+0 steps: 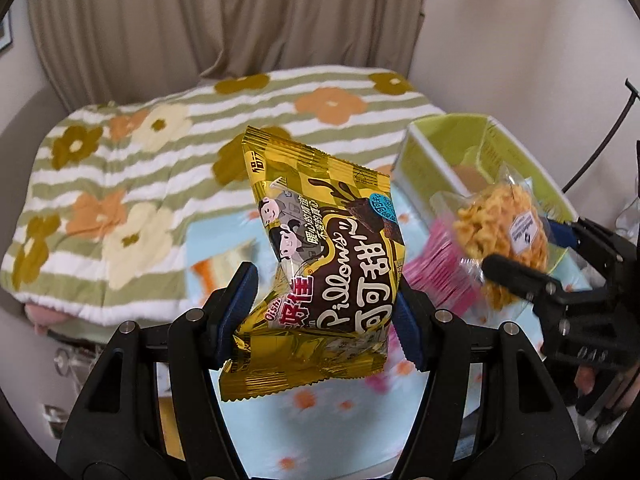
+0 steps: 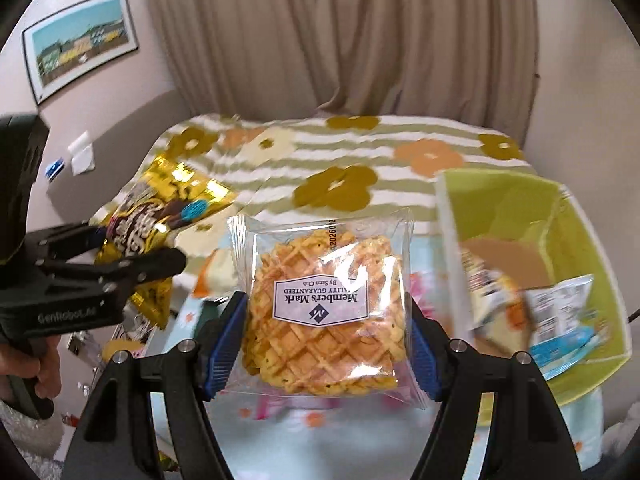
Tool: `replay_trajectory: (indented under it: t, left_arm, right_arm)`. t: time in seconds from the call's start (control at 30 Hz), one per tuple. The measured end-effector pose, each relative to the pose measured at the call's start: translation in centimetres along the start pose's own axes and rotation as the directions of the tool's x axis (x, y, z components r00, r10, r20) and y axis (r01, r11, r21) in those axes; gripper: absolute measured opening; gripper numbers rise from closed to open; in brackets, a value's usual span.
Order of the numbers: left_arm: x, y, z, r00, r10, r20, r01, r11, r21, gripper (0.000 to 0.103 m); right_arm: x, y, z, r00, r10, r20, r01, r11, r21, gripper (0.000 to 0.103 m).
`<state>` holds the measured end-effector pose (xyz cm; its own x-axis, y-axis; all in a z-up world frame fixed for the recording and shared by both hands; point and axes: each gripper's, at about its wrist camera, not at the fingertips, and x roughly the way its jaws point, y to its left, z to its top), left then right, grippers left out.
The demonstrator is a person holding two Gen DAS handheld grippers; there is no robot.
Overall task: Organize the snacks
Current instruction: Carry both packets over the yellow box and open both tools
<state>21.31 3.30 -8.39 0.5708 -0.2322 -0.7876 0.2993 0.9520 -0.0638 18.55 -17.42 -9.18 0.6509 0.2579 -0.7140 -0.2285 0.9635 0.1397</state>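
Left wrist view: nearest the lens, the left gripper (image 1: 326, 312) is clamped on a gold and brown snack bag (image 1: 320, 248), its blue pads (image 1: 240, 300) pinching the bag's lower half from both sides so the foil creases between them. The bag hangs in the air, tilted, clear of the pale blue flowered cloth (image 1: 320, 412) below it. To the right, the right gripper (image 1: 520, 256) grasps a clear waffle pack (image 1: 496, 232), also lifted off the cloth. Behind that pack a pink packet (image 1: 436, 264) lies blurred on the cloth, and past it a lime green box (image 1: 436, 156) sits open at the right edge of the cloth. Farther back lies a green-and-white striped blanket (image 1: 132, 184) with large flowers, and a beige curtain (image 1: 224, 16) hangs behind it.

In the right wrist view, the right gripper (image 2: 326, 332) grips the clear waffle pack (image 2: 326, 304) across its width, blue pads (image 2: 224, 344) pressed against both side edges, the white label upside down. The left gripper (image 2: 132, 264) shows at the left with a hand (image 2: 40, 368) on its handle, the gold and brown snack bag (image 2: 160, 208) caught in its fingers. The lime green box (image 2: 500, 204) at the right holds several blurred packets (image 2: 560, 312). The striped blanket (image 2: 360, 160) and curtain (image 2: 340, 32) lie beyond, with a framed picture (image 2: 80, 44) on the left wall.
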Motion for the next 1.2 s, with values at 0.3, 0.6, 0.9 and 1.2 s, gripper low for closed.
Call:
replay_trajectory:
  t: [0.3,0.6,0.9,1.2]
  left_arm:
    - [4.3,-13.5,4.6,0.998,-0.065,-0.001,0.065,0.998,-0.013,0.061]
    - [10.1,-23.8,6.1,0.991,-0.094,-0.097,0.092,0.995,-0.03,0.061]
    - [13.9,-27.9,4.5,0.969,-0.12,-0.217,0.124,0.992,0.004,0.07]
    - [14.0,-26.9,4.4,0.975,-0.062,-0.215,0.074,0.996,0.051,0.102]
  right_arm:
    - [-2.9,-13.0,3.0,0.999,-0.038,0.002,0.038,0.999,0.014,0.068]
    - [-2.5,-22.1,4.1,0.999,-0.013,-0.051,0.015,0.999,0.043,0.068]
    - [-1.2,-25.8,2.9,0.994,-0.001,-0.106,0.011,0.996,0.092,0.068]
    - [-0.1,-26.0,2.6,0.989,-0.035,-0.144,0.046,0.996,0.073,0.069]
